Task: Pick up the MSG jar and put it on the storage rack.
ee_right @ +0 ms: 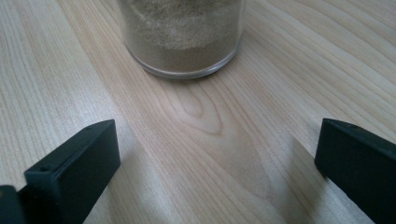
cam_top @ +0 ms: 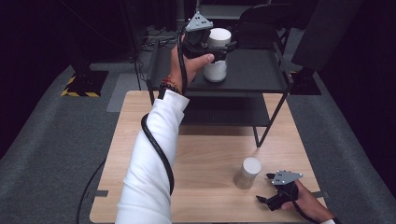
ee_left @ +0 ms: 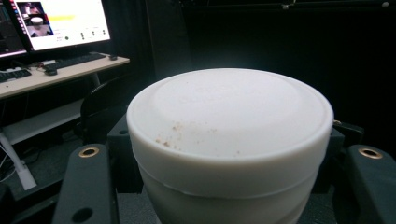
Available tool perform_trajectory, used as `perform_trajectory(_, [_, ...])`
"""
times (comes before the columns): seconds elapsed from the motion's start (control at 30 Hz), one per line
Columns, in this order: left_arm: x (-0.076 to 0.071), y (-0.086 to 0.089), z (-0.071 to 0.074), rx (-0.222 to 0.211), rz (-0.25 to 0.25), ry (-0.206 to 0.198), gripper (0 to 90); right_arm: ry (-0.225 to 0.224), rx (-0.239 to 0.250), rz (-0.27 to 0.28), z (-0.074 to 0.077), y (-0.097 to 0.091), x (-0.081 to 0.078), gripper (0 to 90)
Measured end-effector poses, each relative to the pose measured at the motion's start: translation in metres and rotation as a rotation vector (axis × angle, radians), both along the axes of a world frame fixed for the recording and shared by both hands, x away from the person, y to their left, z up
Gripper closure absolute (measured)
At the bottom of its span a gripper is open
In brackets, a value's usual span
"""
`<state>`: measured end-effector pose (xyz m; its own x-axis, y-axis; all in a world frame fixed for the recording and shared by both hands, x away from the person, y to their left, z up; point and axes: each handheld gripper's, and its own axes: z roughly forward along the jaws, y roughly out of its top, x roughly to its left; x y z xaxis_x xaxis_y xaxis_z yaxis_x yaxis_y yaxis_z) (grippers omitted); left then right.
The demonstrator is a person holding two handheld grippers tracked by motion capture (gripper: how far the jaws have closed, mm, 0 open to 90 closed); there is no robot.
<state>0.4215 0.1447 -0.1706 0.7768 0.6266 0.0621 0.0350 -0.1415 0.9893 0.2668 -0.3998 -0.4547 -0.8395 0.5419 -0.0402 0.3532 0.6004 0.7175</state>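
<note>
Two jars: left gripper point(cam_top: 215, 49) clamping white jar point(cam_top: 217, 56) over far rack point(cam_top: 261, 74) for placing; right gripper point(cam_top: 267, 187) wide beside near jar point(cam_top: 247, 172), ready.

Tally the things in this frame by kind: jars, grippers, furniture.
Jars: 2, a white jar clamped in the left gripper and a sand-filled jar on the table.
Grippers: 2, counting the open right gripper.
Furniture: 2, the table and a black shelf.
Total: 6.

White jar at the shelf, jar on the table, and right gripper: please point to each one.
white jar point(ee_left: 229, 116), left gripper view, on its lid
jar on the table point(cam_top: 247, 173), high view, on its side
right gripper point(cam_top: 265, 187), high view, between its jaw tips
</note>
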Motion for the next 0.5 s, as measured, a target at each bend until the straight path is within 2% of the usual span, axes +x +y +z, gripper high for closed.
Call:
perform_trajectory(0.13, [0.0015,0.0012,-0.0021,-0.007,-0.008,-0.004,33.6,0.000,0.000,0.000,0.0000,0.0000,0.0000,0.0])
perform_trajectory(0.23, [0.0046,0.0033,-0.0029,-0.021,-0.020,0.015,33.2,0.000,0.000,0.000,0.0000,0.0000,0.0000,0.0])
perform_trajectory(0.4, [0.0032,0.0020,-0.0045,-0.006,-0.013,0.003,26.4,0.000,0.000,0.000,0.0000,0.0000,0.0000,0.0])
perform_trajectory(0.5, [0.0018,0.0013,-0.0057,0.002,0.000,0.000,14.9,0.000,0.000,0.000,0.0000,0.0001,0.0000,0.0])
